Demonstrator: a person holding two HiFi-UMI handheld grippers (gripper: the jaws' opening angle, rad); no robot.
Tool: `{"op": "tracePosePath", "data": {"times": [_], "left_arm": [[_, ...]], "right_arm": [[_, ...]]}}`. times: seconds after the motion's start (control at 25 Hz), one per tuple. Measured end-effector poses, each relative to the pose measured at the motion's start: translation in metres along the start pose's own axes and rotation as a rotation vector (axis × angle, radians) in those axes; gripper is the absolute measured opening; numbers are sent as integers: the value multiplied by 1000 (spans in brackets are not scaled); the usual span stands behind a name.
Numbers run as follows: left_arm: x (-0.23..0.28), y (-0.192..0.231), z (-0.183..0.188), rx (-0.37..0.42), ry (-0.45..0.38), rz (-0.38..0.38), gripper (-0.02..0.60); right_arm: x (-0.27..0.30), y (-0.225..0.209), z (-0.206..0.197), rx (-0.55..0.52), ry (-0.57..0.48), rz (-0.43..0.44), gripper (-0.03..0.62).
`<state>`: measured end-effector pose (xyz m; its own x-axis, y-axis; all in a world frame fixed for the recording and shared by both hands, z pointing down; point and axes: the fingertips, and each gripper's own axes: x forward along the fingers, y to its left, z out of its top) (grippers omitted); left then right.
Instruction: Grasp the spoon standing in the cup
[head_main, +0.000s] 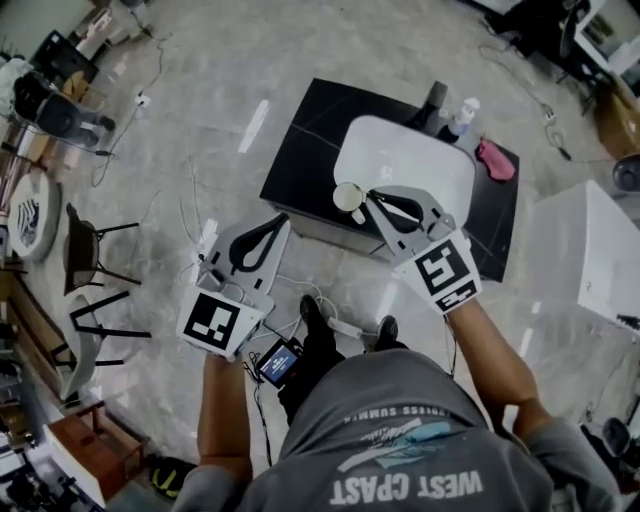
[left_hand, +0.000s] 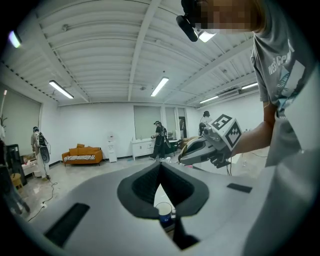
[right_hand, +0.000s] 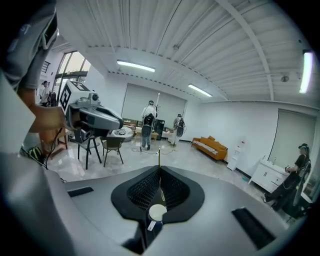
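Note:
A white cup (head_main: 348, 196) stands at the near edge of a white board (head_main: 420, 150) on the black table (head_main: 300, 150). My right gripper (head_main: 368, 195) reaches it from the right, its tips just over the rim. In the right gripper view the gripper (right_hand: 159, 167) is shut on the thin spoon handle (right_hand: 159, 155), which sticks up past the tips. The cup (right_hand: 157, 212) shows below through the gap. My left gripper (head_main: 282, 217) hangs shut and empty over the floor, left of the table. In the left gripper view, a blue-printed cup (left_hand: 164, 214) shows under the shut tips (left_hand: 160, 165).
A white-capped bottle (head_main: 462, 112) and a pink object (head_main: 495, 160) sit at the table's far right. A white cabinet (head_main: 585, 250) stands to the right, and dark chairs (head_main: 90, 250) to the left. Cables and a phone (head_main: 278, 362) lie on the floor by the person's feet.

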<state>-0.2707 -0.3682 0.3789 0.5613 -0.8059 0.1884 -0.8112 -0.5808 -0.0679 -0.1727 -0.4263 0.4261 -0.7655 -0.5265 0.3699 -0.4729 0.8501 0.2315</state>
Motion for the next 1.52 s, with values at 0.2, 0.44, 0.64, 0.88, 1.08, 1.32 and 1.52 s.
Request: {"op": "tracePosePath", "data": {"times": [0.2,0.44,0.64,0.88,1.08,1.32,1.52], "left_arm": [[2,-12,14,27,-12,-3,2],[-2,-24,29,64,-29,-10,2],[-8,-33,37,81,-35,-13,2],[-13,-45,45,95,-46,-14,2],[-15,-55,48,102,-49,-17,2],[-14,-64,50,104,-47,-16,2],[-12,-68,50,100,-48,-15,2]], "right_arm": [[-27,-6,22,-5,-61,6,34],[-53,-2,45,-3,-110,19,35],[-74,2,60,-10,-139,20,34],[-96,6,68,-14,-159,20,35],[-111,12,72,-3,-184,35,34],[-125,14,71,13,-195,33,34],[-129,13,68,7,-186,36,34]]}}
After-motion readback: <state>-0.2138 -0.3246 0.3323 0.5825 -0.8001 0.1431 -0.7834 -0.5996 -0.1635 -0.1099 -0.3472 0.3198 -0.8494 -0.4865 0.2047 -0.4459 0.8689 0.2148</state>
